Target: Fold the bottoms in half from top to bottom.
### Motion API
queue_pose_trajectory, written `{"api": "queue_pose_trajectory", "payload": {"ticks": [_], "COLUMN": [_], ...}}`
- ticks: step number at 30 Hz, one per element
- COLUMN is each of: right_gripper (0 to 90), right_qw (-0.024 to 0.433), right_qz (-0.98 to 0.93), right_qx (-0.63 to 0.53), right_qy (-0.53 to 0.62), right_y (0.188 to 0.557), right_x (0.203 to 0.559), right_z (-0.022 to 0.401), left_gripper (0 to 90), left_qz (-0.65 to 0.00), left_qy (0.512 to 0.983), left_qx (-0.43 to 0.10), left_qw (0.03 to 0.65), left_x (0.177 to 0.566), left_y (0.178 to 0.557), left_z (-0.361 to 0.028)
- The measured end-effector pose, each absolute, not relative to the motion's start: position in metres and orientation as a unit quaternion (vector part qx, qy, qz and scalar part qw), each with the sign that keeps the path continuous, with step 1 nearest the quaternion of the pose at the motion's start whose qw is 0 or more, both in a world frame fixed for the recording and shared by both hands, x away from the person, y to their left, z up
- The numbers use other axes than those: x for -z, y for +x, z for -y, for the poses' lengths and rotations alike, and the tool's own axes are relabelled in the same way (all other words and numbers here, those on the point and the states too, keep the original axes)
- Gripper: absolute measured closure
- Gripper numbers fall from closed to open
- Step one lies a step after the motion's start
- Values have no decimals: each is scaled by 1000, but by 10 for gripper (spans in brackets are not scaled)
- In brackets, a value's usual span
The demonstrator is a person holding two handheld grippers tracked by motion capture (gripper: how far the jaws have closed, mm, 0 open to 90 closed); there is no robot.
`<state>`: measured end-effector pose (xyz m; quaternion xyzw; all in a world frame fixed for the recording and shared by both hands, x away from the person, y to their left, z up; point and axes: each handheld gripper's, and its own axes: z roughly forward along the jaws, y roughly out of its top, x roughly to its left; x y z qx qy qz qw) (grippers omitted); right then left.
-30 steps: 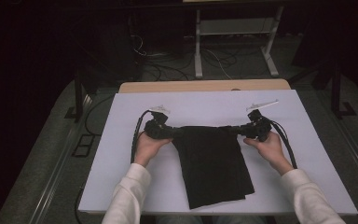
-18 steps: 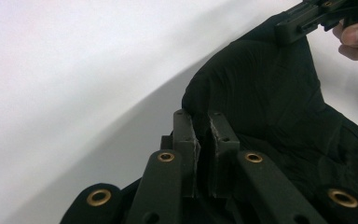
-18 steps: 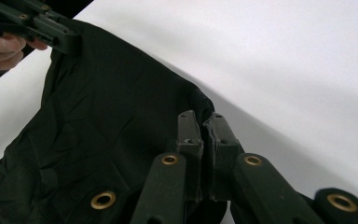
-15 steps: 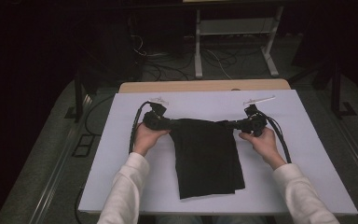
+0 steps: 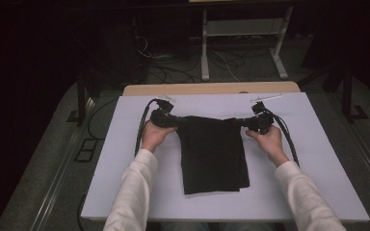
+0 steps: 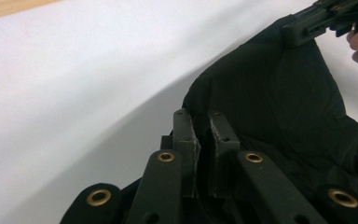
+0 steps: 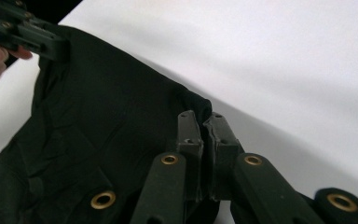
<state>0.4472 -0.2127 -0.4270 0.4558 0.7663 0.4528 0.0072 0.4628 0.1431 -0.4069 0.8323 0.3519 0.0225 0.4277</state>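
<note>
Carried farther up the white board (image 5: pixel 318 159) than a second ago, toward the far edge; black cloth (image 5: pixel 214 154) drawn along flat, near hem now well clear of the front edge; reads as dragging to smooth or reposition the garment, folding likely next. Left gripper (image 5: pixel 166 119) clamped on the cloth's far left corner; right gripper (image 5: pixel 256 122) clamped on the far right corner; top edge stretched taut between. No containers anywhere on the board.
</note>
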Motion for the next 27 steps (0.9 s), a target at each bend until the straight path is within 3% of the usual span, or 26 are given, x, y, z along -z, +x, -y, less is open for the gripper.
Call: {"api": "queue_pose_trajectory", "payload": {"ticks": [21, 27], "right_gripper": [844, 798], "right_qw": [33, 35], "right_qz": [-757, -764], "right_qx": [-452, -442], "right_qy": [472, 468], "right_y": [472, 472], "right_x": [443, 446], "right_z": [212, 209], "left_gripper": [820, 765], "left_qz": [-373, -380], "left_qy": [805, 807], "left_qx": [-38, -31], "left_qw": [460, 451], "left_x": [426, 430], "left_y": [487, 487], "left_z": [-146, -149]}}
